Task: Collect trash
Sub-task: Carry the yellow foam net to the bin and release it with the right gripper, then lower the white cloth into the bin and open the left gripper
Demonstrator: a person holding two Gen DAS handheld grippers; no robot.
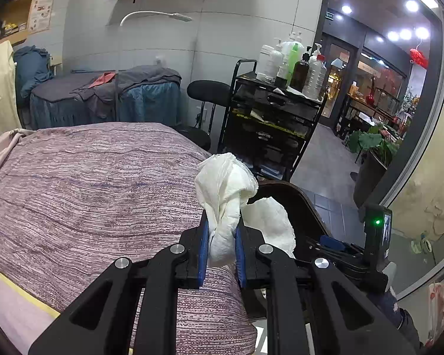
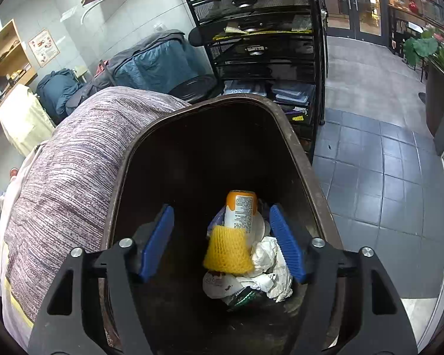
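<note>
White tissue [image 1: 226, 207] between left tool [image 1: 222, 254] pads

1. The bed [image 1: 88, 192] fills the left and middle of the left wrist view. A purple-pink striped blanket [image 1: 109, 171] covers its top, and nothing else lies on the blanket in the visible part.
2. At the lower left of the same view, a pale pink sheet [image 1: 11, 304] with a yellow band shows under the blanket edge.
3. In the right wrist view the bed is at the left, and the blanket hangs over its near end.
4. The grey tiled floor [image 2: 379, 171] is at the right of the right wrist view.
5. The dark brown bin [image 2: 296, 136] is just beside the bed end, in the middle of this view.
6. The black wire cart [image 2: 257, 44] stands on the floor at the upper middle.
</note>
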